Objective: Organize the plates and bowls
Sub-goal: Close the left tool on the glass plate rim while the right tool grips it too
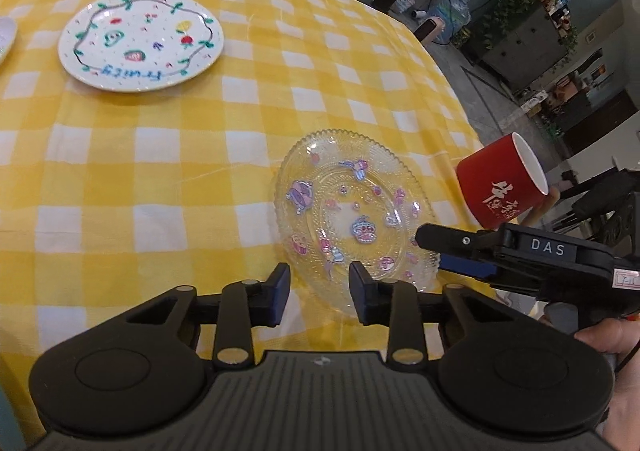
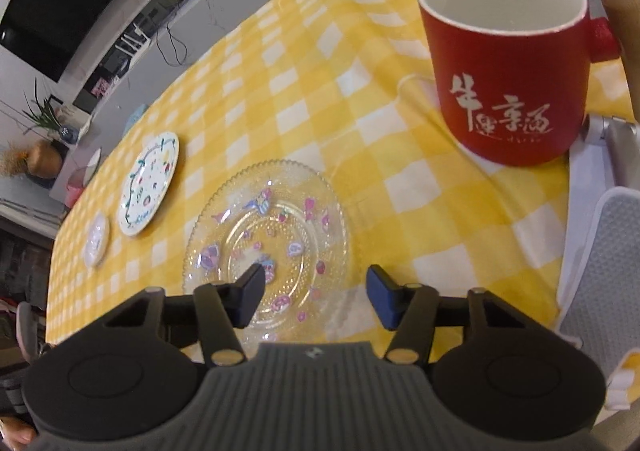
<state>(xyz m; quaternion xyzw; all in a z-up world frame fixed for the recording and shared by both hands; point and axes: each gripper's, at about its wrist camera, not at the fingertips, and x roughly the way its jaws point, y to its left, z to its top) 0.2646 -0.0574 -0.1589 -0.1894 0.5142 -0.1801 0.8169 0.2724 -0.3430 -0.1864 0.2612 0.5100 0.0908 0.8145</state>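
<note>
While the glass plate [image 1: 352,219] lies on the bench [image 1: 160,171], our left gripper [image 1: 320,287] straddles its near rim, jaws part-open, empty. Right view: right gripper [image 2: 316,291], jaws wider, empty, over the plate's edge; we should close squarely on the rim, clear of the mug [image 2: 508,79].

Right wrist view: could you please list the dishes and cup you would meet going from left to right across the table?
small white dish → white fruit-pattern plate → clear glass plate → red mug
</note>
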